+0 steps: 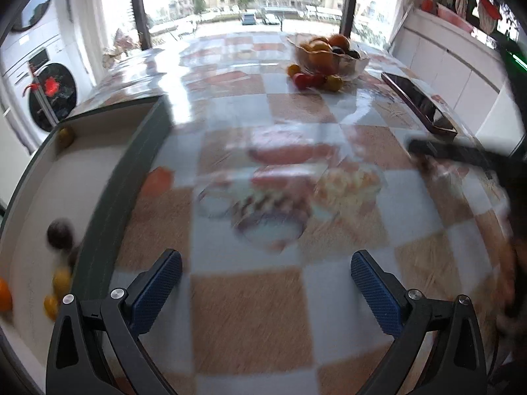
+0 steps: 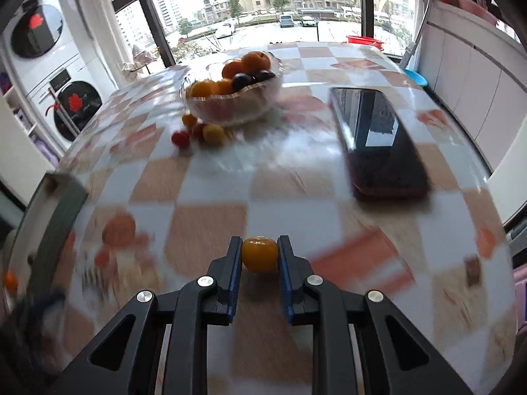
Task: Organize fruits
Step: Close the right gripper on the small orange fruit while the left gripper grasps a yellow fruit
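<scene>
My right gripper (image 2: pixel 259 250) is shut on a small yellow-orange tomato (image 2: pixel 259 254), pinched between its blue pads above the checkered tablecloth. A glass bowl (image 2: pixel 230 105) of oranges and dark plums stands at the far middle, with small red and yellow tomatoes (image 2: pixel 197 133) loose in front of it. In the left wrist view my left gripper (image 1: pixel 266 283) stands open over bare cloth with nothing between its fingers. To its left lies a grey-rimmed white tray (image 1: pixel 131 177) holding a dark plum (image 1: pixel 60 233), small yellow tomatoes (image 1: pixel 61 279) and an orange (image 1: pixel 4 294). The bowl (image 1: pixel 329 57) shows far right there.
A dark phone (image 2: pixel 378 138) lies on the table right of the bowl, also seen as the phone (image 1: pixel 418 102) in the left wrist view. The other gripper's dark arm (image 1: pixel 461 154) reaches in from the right. Washing machines stand at the left, white cabinets at the right, windows behind.
</scene>
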{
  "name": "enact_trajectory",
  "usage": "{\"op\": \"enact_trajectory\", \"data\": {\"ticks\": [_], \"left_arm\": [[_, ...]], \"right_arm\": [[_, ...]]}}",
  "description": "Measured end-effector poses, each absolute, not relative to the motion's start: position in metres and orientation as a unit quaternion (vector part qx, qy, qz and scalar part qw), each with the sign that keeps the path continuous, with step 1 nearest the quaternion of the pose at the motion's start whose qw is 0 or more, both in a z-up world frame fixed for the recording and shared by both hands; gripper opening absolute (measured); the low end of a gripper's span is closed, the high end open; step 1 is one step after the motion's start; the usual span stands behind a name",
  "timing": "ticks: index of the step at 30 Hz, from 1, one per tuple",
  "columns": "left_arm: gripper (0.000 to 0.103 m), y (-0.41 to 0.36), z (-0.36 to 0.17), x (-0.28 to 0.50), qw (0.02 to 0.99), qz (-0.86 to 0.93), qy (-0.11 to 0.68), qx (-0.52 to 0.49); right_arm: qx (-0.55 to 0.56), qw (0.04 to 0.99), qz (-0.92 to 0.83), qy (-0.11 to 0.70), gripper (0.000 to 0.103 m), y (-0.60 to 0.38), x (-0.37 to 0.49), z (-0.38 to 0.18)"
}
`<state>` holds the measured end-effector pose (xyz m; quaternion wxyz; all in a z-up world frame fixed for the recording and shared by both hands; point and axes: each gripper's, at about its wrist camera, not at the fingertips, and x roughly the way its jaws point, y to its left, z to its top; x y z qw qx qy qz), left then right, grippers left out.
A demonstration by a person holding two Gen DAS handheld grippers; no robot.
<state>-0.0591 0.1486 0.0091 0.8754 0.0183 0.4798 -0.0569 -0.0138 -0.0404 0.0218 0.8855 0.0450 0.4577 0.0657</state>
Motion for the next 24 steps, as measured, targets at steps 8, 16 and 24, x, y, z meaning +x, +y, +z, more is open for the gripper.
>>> {"op": "enact_trajectory", "data": {"ticks": [8, 16, 24], "left_arm": [[0.082, 0.091, 0.035, 0.024, 0.890, -0.063, 0.452, -0.012], [0.082, 0.059, 0.024, 0.085, 0.892, -0.006, 0.452, -0.024], [0.065, 0.059, 0.015, 0.100, 0.897, 0.031, 0.439, -0.030]], "right_arm": [[0.059, 0.892, 0.071, 0.443, 0.023, -0.068, -0.066, 0.021], [0.113, 0.890, 0.079, 0.434, 0.023, -0.087, -0.075, 0.017], [0.141, 0.887, 0.093, 0.429, 0.023, -0.096, -0.079, 0.013]]}}
